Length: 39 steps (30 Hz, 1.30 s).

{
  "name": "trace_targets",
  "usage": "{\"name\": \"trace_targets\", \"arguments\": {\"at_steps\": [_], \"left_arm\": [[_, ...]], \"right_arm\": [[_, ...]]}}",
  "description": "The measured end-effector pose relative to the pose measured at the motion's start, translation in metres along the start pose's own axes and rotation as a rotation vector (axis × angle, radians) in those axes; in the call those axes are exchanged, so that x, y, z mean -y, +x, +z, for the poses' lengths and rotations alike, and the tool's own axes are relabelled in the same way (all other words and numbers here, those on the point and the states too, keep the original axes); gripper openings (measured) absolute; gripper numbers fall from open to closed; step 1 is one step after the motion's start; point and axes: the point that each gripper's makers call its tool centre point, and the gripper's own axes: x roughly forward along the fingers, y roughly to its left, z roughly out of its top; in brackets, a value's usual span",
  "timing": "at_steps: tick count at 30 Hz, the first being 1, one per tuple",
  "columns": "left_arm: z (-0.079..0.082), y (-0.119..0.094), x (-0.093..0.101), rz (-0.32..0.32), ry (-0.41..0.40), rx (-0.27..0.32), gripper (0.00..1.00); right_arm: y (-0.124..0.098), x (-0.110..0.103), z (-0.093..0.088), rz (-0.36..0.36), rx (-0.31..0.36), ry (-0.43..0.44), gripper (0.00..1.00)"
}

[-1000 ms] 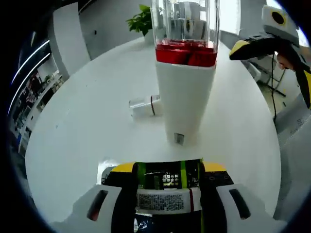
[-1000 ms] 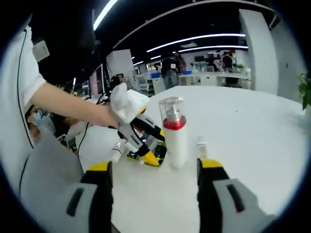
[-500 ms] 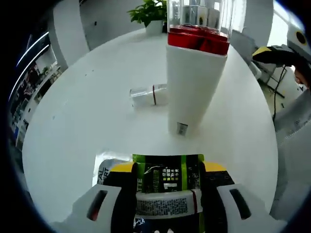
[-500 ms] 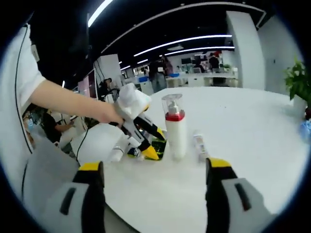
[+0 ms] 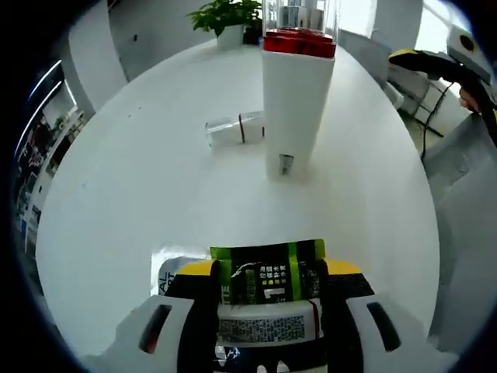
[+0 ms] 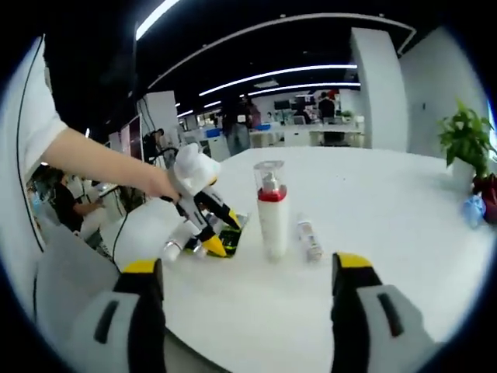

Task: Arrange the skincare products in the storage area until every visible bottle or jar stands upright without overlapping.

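Two items need care: the left gripper (image 5: 268, 291), closed on a green packet (image 5: 268, 272), should stand it near the upright pump bottle (image 5: 297, 101), clear of the fallen, probably glass vial (image 5: 235, 130), while the right gripper (image 6: 245, 311) waits wide.

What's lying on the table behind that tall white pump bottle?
Behind the pump bottle a small clear-capped tube lies on its side on the white table. The bottle covers the tube's far end, so its full shape stays hidden.
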Motion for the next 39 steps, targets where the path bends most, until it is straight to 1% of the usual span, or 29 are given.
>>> {"name": "trace_targets", "arguments": {"at_steps": [3,12,18,20,21,22,23,28,29,31,32,33,35,36,39], "left_arm": [[-0.010,-0.006,0.001,-0.009,0.013,-0.006,0.49],[-0.033,-0.019,0.005,-0.031,0.044,-0.025,0.49],[-0.042,-0.024,0.005,-0.035,0.054,-0.041,0.49],[-0.045,-0.026,0.006,-0.036,0.041,-0.054,0.53],[-0.044,-0.029,0.010,-0.044,0.005,-0.049,0.57],[-0.042,-0.030,0.011,-0.046,-0.013,-0.034,0.59],[-0.036,-0.034,0.011,-0.037,-0.042,0.001,0.59],[-0.023,-0.054,0.002,0.041,-0.148,0.070,0.60],[-0.022,-0.059,0.000,0.068,-0.178,0.081,0.60],[-0.024,-0.064,-0.002,0.099,-0.205,0.080,0.60],[-0.027,-0.066,-0.004,0.125,-0.239,0.081,0.60],[-0.030,-0.068,-0.004,0.138,-0.264,0.077,0.60],[-0.040,-0.069,-0.006,0.177,-0.330,0.053,0.60],[-0.043,-0.069,-0.006,0.192,-0.351,0.055,0.61],[-0.049,-0.068,-0.004,0.216,-0.423,0.059,0.65]], "right_arm": [[0.000,0.000,-0.001,0.000,-0.006,-0.007,0.90],[0.000,0.002,-0.003,-0.016,-0.017,-0.021,0.89],[0.001,0.000,-0.004,-0.021,-0.026,-0.045,0.89],[0.000,0.001,-0.004,-0.021,-0.024,-0.040,0.89],[0.000,0.001,-0.004,-0.022,-0.023,-0.038,0.89],[0.000,0.001,-0.003,-0.023,-0.022,-0.036,0.89],[0.000,0.001,-0.004,-0.023,-0.022,-0.035,0.89],[0.001,0.000,-0.004,-0.020,-0.026,-0.043,0.89],[0.001,0.000,-0.004,-0.021,-0.025,-0.043,0.89],[0.000,0.000,-0.004,-0.020,-0.023,-0.040,0.89],[0.000,0.001,-0.004,-0.020,-0.022,-0.039,0.89],[0.000,0.000,-0.004,-0.019,-0.021,-0.039,0.89],[0.000,0.000,-0.004,-0.017,-0.022,-0.041,0.89],[0.000,0.000,-0.004,-0.016,-0.023,-0.044,0.89],[0.001,-0.001,-0.004,-0.013,-0.025,-0.046,0.89]]}}
